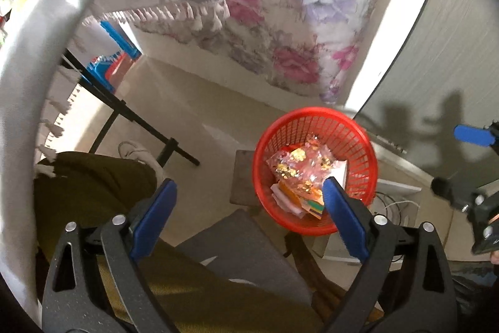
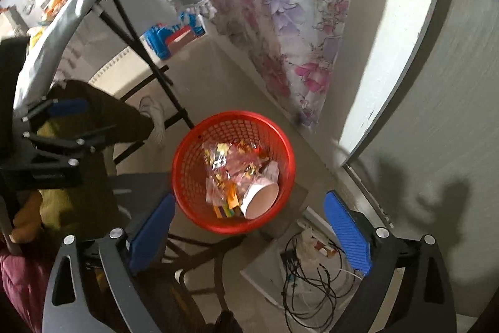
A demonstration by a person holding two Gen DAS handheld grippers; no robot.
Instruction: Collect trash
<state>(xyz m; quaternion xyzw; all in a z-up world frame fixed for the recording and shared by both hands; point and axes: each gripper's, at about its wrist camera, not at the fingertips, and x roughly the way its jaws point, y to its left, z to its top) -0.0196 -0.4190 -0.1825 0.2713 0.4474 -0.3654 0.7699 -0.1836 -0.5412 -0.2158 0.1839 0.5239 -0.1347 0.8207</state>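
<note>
1. Trash: crinkled clear and pink plastic wrappers (image 2: 224, 167), a white paper cup (image 2: 260, 198) on its side and bright card scraps (image 1: 307, 198) lie inside a round red plastic lattice basket (image 2: 187, 155) on the pale floor.
2. Around it: a flowered pink and lilac curtain (image 2: 280, 21) behind, a black folding table leg (image 2: 149, 58) to the left, a blue toy (image 2: 162, 42) beyond, tangled black cables (image 2: 312, 295) just beside the basket.
3. The left gripper (image 1: 249, 186) and right gripper (image 2: 249, 202) both hover above the basket, blue ribbed pads spread wide, each holding nothing.
</note>
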